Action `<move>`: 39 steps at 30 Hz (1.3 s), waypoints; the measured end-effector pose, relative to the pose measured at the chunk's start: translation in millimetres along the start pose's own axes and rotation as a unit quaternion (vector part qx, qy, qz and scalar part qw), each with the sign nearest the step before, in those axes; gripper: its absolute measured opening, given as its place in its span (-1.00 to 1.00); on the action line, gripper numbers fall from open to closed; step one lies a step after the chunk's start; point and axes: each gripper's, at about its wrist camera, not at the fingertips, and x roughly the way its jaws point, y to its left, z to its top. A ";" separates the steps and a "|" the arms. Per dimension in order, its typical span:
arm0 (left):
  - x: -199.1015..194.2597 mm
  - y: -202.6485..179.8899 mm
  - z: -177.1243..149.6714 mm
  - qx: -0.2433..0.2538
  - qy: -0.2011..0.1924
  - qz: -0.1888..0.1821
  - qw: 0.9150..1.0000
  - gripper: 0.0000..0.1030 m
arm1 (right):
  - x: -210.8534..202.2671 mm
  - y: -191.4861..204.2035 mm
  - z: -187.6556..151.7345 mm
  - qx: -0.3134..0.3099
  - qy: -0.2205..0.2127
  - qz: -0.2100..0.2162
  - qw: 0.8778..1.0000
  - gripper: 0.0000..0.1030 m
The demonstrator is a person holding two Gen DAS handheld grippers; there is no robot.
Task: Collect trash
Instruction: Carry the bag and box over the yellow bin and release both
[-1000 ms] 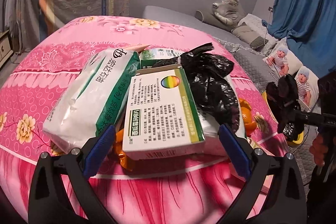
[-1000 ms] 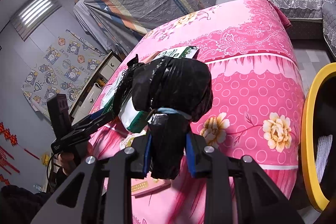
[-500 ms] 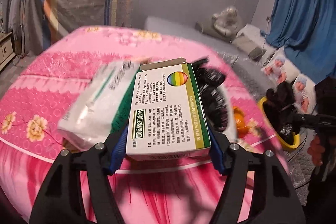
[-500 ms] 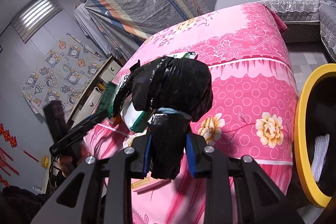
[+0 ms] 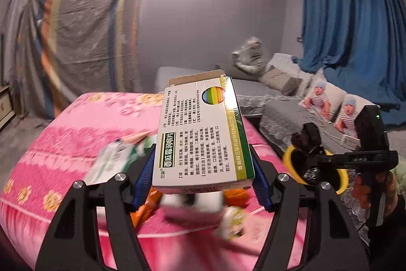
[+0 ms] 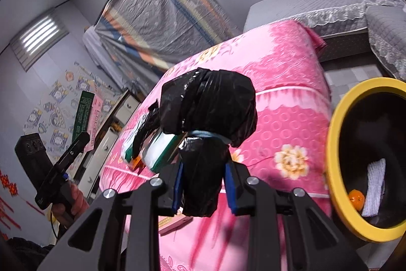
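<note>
Box and black bag clamped.
Left gripper grips the box, right gripper the bag; blurred litter beneath is possibly packets.

walls grey | curtain blue | sofa grey | bedspread pink

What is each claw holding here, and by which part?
Left claw: medicine box, gripped across its near end. Right claw: tied black bag, by the tail below its tie.

Packets under the box blur (labels unreadable).
</note>
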 end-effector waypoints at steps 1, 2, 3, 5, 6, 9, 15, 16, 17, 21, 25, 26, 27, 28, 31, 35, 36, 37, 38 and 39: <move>3.4 -7.6 3.5 0.003 0.000 -0.009 1.000 0.23 | -4.3 -3.3 1.4 0.003 -0.006 -0.003 1.000 -0.50; 6.8 -15.6 7.1 0.007 0.000 -0.017 1.000 0.23 | -9.1 -7.2 2.4 0.005 -0.013 -0.007 1.000 -0.50; 11.6 -26.2 11.3 0.015 0.001 -0.025 1.000 0.23 | -15.6 -12.2 3.7 0.010 -0.021 -0.011 1.000 -0.50; 20.7 -43.9 17.6 0.029 0.001 -0.042 0.999 0.23 | -27.1 -22.0 5.3 0.018 -0.036 -0.019 0.999 -0.50; 26.4 -56.6 21.3 0.038 0.002 -0.052 0.998 0.23 | -32.8 -26.8 4.6 0.022 -0.043 -0.023 0.999 -0.50; 41.1 -85.7 28.4 0.057 0.007 -0.080 0.995 0.23 | -50.8 -44.3 7.6 0.037 -0.067 -0.039 0.996 -0.50; 78.3 -139.9 36.5 0.079 0.027 -0.134 0.987 0.23 | -83.1 -84.4 10.6 0.065 -0.113 -0.093 0.987 -0.50; 86.1 -147.4 37.0 0.082 0.033 -0.142 0.986 0.23 | -88.7 -90.7 11.2 0.067 -0.123 -0.111 0.984 -0.50; 93.1 -154.2 37.0 0.084 0.038 -0.146 0.985 0.23 | -93.8 -96.5 10.6 0.069 -0.131 -0.126 0.981 -0.50; 126.0 -181.1 35.2 0.090 0.064 -0.171 0.979 0.23 | -106.0 -116.0 7.2 0.080 -0.148 -0.162 0.972 -0.50; 156.3 -204.2 29.1 0.098 0.086 -0.186 0.974 0.23 | -111.4 -137.6 3.8 0.098 -0.156 -0.193 0.964 -0.50; 165.3 -211.7 25.9 0.100 0.095 -0.190 0.972 0.23 | -112.1 -144.6 2.3 0.106 -0.157 -0.197 0.962 -0.50; 170.7 -216.1 23.4 0.102 0.101 -0.190 0.971 0.23 | -111.1 -150.2 1.2 0.111 -0.156 -0.202 0.961 -0.50; 177.2 -222.3 19.4 0.106 0.107 -0.191 0.970 0.23 | -110.6 -154.8 -0.1 0.115 -0.155 -0.207 0.959 -0.50; 195.1 -238.3 7.6 0.117 0.121 -0.186 0.968 0.23 | -110.8 -171.6 -2.8 0.132 -0.149 -0.213 0.957 -0.50; 214.9 -252.7 -4.1 0.118 0.139 -0.184 0.966 0.23 | -109.6 -190.4 -8.3 0.153 -0.140 -0.222 0.953 -0.50; 219.4 -256.2 -7.3 0.120 0.143 -0.184 0.965 0.23 | -109.3 -196.1 -9.2 0.160 -0.138 -0.222 0.952 -0.50; 223.2 -259.0 -10.4 0.123 0.146 -0.182 0.965 0.23 | -109.3 -200.3 -10.6 0.165 -0.136 -0.223 0.951 -0.50; 226.5 -260.6 -13.3 0.125 0.148 -0.179 0.965 0.23 | -109.6 -204.2 -11.9 0.169 -0.135 -0.225 0.950 -0.50; 227.9 -261.8 -15.7 0.125 0.150 -0.179 0.964 0.23 | -109.7 -206.4 -12.4 0.171 -0.135 -0.226 0.949 -0.50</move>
